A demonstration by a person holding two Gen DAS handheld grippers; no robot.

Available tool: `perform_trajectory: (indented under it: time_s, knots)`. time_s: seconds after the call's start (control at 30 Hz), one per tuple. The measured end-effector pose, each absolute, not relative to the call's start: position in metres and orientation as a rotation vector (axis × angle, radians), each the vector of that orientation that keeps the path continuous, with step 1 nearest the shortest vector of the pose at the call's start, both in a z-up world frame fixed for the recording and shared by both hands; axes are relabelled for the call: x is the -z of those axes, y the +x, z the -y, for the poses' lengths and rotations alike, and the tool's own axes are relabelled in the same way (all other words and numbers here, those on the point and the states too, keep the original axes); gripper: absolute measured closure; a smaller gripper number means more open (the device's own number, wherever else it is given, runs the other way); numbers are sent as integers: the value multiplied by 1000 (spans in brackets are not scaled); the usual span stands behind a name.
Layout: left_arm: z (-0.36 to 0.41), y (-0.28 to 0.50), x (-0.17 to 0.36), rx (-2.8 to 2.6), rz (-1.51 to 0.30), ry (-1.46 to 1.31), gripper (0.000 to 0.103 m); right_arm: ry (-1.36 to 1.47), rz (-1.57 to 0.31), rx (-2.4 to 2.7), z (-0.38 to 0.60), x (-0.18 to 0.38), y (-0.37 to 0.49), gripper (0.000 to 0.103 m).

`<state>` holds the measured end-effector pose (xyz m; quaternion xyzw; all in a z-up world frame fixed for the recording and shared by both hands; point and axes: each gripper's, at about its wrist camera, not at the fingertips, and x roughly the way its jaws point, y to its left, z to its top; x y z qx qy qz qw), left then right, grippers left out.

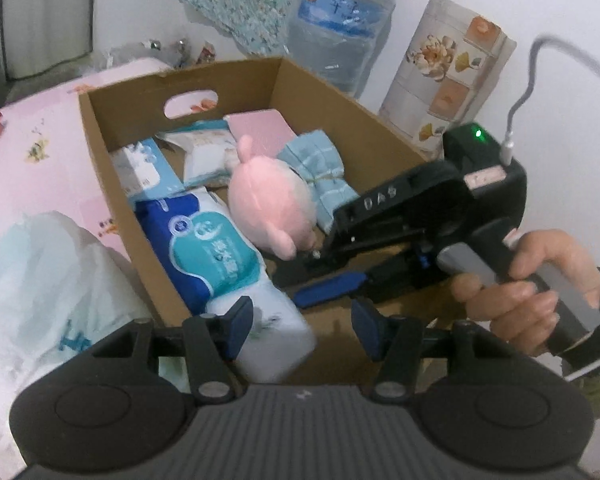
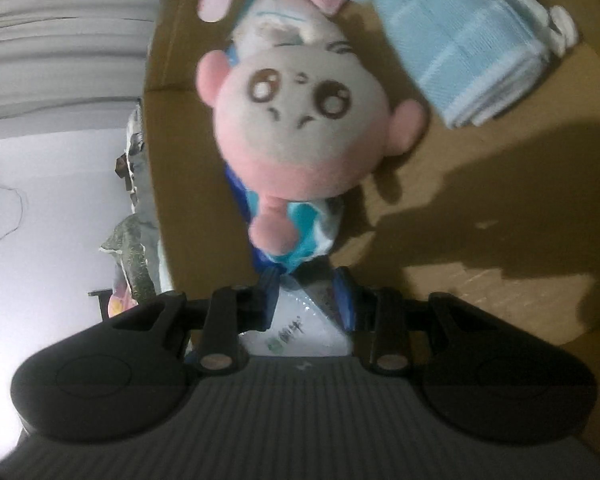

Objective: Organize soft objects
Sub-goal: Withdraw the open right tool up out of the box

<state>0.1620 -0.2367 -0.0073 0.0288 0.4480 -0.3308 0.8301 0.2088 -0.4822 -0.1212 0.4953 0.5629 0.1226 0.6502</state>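
The left gripper point(image 1: 302, 330) hangs over the near edge of the cardboard box point(image 1: 100, 152) with its blue-padded fingers point(image 1: 240, 326) standing about half apart; the white end of the blue-and-white tissue pack point(image 1: 216, 256) lies under the left finger, but neither pad presses on anything, so it holds nothing. The box sits on a pink printed cloth point(image 1: 40, 148), with a crumpled white plastic bag point(image 1: 48, 280) just outside its left wall. Inside, from left to right, lie a small blue-and-white packet point(image 1: 144, 168), the tissue pack, a white pouch point(image 1: 204, 152), the pink plush toy point(image 1: 268, 204) seen from behind, a flat pink item point(image 1: 260, 130) toward the far wall, and a folded light-blue towel point(image 1: 320, 172). Reaching in from the right is the right gripper point(image 1: 320, 280), held by a hand point(image 1: 528, 288) on its grey grip, its blue fingers low over the box floor just beside the plush. Beyond the box stand a water jug point(image 1: 336, 32) and a flower-printed drawer unit point(image 1: 444, 72) against the wall. The right wrist view shows what the left cannot: the plush toy's point(image 2: 300, 120) face, cream with brown eyes and pink ears, lying on the tissue pack point(image 2: 304, 240), with the towel point(image 2: 472, 52) just to its right. There the right gripper point(image 2: 308, 296) has its fingers point(image 2: 346, 296) close together, on either side of the pack's white end; whether the pads actually pinch it I cannot tell.
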Motion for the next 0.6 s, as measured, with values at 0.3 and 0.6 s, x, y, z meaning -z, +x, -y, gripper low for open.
perform_trajectory:
  time_s: [0.3,0.6]
  knots:
    - [195,146,-26,650,-829,32,45,1000,-1235,-262,482,102,209,73]
    - [131,141,-37,497,-775,-54,44,874,-1192,-310,453,74,235,73]
